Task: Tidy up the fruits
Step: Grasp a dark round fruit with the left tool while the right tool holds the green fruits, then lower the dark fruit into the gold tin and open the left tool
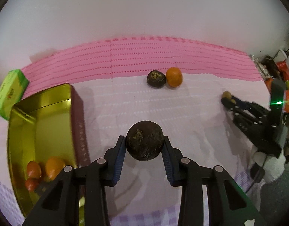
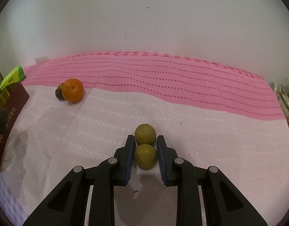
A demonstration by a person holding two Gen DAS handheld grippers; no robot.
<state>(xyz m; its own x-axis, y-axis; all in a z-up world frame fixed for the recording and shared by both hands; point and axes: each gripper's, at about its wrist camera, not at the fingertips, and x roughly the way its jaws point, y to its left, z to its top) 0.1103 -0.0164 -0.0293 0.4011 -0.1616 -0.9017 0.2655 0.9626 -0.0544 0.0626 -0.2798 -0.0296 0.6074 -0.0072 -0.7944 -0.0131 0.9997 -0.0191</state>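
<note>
My left gripper (image 1: 144, 143) is shut on a dark brown round fruit (image 1: 144, 143) held above the cloth, right of a gold tin (image 1: 22, 131) with several orange and red fruits (image 1: 44, 169) inside. A second dark fruit (image 1: 156, 78) and an orange (image 1: 174, 76) lie touching at the far middle; they also show in the right wrist view, the orange (image 2: 72, 90) in front. My right gripper (image 2: 146, 155) is shut on a small olive-green fruit (image 2: 145, 156); a second olive-green fruit (image 2: 145, 134) sits just beyond the fingertips. The right gripper also shows in the left wrist view (image 1: 227, 98).
A pink cloth (image 1: 144, 56) covers the table up to a white wall. A green box (image 1: 9, 90) lies behind the tin. The tin's maroon side (image 2: 7, 120) stands at the far left of the right wrist view. Clutter (image 1: 280, 71) sits past the table's right edge.
</note>
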